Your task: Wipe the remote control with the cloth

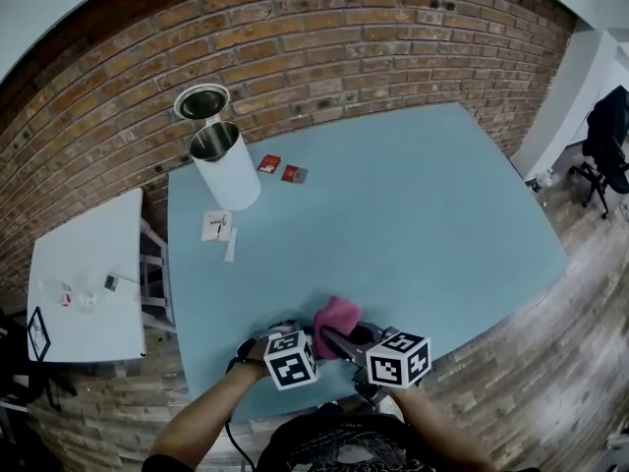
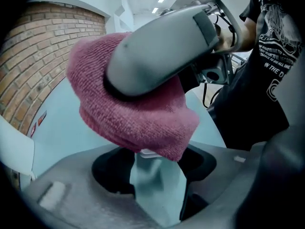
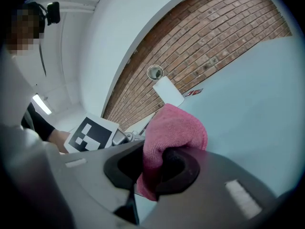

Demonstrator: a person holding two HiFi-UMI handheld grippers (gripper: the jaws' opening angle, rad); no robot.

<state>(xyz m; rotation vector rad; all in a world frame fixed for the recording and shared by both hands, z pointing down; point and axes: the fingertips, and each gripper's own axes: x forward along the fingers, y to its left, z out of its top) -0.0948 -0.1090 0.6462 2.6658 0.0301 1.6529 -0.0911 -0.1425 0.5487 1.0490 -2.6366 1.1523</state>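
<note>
2 grippers meet above the near edge of the table (image 1: 413, 205). The right gripper (image 3: 153, 168) is clenched on a bunched pink cloth (image 3: 175, 128), held clear of the table. The left gripper (image 2: 157, 173), tipped steeply toward the table, grasps the pale remote (image 2: 158, 194) with jaws set wide. The remote's far tip is tucked under the cloth, off the table.

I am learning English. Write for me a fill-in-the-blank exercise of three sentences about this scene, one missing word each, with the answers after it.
1. The right gripper is shut on a ___ cloth.
2. The white container stands on the ___ table.
3. Behind that table rises a wall built of ___.

Missing words: pink; blue; brick
</note>
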